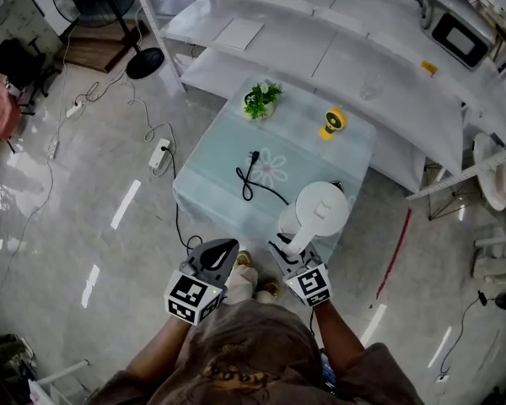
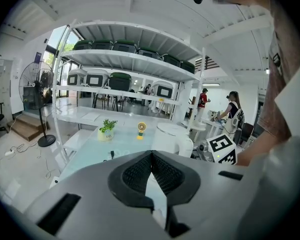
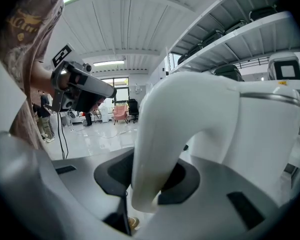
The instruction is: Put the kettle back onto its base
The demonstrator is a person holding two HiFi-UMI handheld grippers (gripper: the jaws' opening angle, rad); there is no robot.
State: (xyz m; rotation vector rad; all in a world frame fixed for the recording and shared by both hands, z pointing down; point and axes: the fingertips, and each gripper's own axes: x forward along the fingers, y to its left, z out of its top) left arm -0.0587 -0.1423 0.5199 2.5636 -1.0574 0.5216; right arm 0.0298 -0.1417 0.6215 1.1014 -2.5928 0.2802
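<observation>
We note smooth, glossy white plastic on the kettle [image 3: 250,129], matt grey plastic on the right gripper [image 3: 147,178], and a polished, reflective floor [image 1: 84,184].

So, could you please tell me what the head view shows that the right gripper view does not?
Only the head view: the glass-topped table from above, with a potted plant, a small yellow fan and a black power cord on it.
Only the right gripper view: the right gripper closed on the handle of the white kettle, seen close up, and a pink chair far behind.
Both: the kettle, the right gripper and the left gripper.
</observation>
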